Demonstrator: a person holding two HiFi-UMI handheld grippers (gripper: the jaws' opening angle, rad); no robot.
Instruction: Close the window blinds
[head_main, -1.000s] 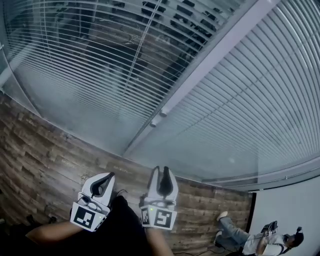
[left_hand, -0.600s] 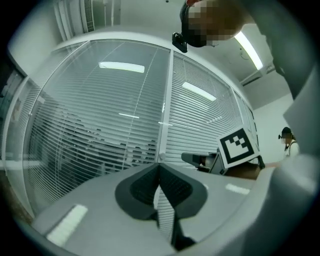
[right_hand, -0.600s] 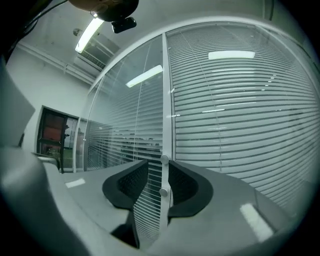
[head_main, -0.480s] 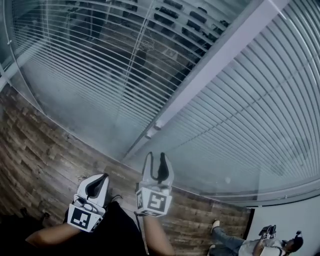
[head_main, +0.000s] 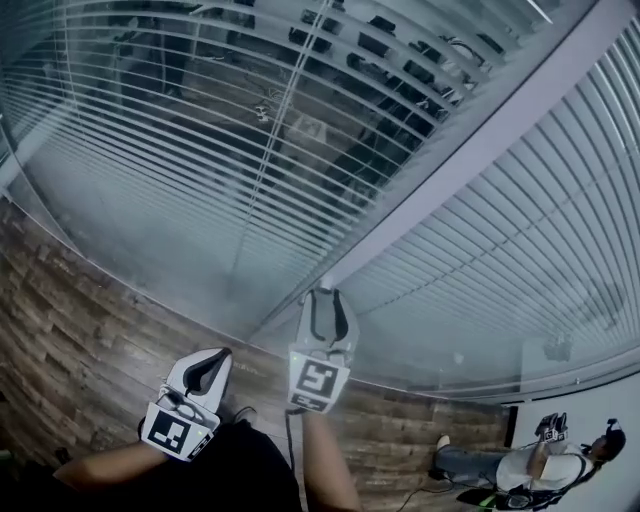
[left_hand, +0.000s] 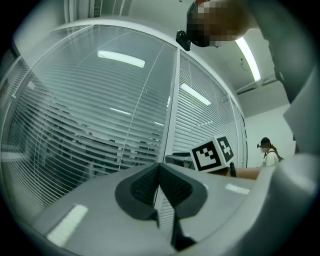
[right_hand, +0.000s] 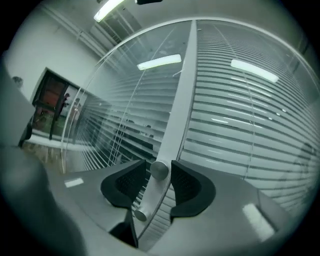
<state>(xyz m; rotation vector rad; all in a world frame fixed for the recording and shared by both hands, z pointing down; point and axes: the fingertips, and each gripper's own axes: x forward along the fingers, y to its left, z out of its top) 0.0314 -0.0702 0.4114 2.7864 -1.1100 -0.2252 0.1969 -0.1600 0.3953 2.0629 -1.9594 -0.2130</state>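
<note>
Free room at the partition. The glass pane (head_main: 150, 210) closes off the slats (head_main: 520, 260) behind it, so no gripper can touch them. The post (head_main: 480, 150) between the panes carries an upper knob (right_hand: 159, 170) and a lower knob (right_hand: 140, 215), both standing out from it. The right gripper (head_main: 325, 300) straddles the upper knob, jaws opening, with a thin gap on each side. The left gripper (head_main: 205, 365), jaws together, hangs lower left in open air, clear of the post. A person (head_main: 540, 465) sits well apart, far right.

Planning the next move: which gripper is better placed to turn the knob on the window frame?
Right. The right gripper has its opening fingers astride the knob; the left gripper is shut, lower, off the frame.
</note>
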